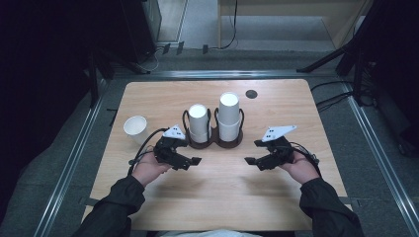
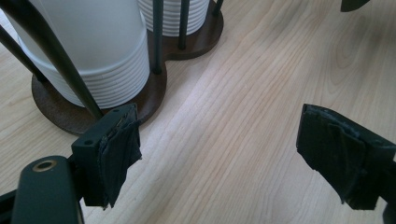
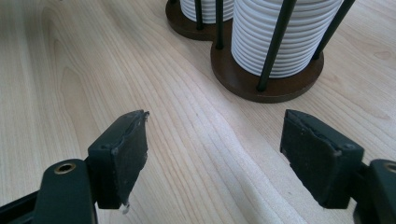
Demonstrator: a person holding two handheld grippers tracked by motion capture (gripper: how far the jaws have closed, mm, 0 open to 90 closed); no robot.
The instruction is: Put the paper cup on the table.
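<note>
2 stacks of white cups [image 1: 217, 121] stand in a dark holder [image 1: 216, 143] near the table's [image 1: 276, 197] middle. Left gripper [image 1: 195, 161] and right gripper [image 1: 248, 161] hover before it, jaws apart, nothing between them.

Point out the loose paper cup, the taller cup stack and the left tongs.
loose paper cup [image 1: 136, 128], high view, side wall
taller cup stack [image 1: 229, 117], high view, upper side
left tongs [image 1: 193, 161], high view, between its tips

table: light wood [image 1: 296, 106] | floor: grey [image 1: 207, 19] | surroundings: dark
</note>
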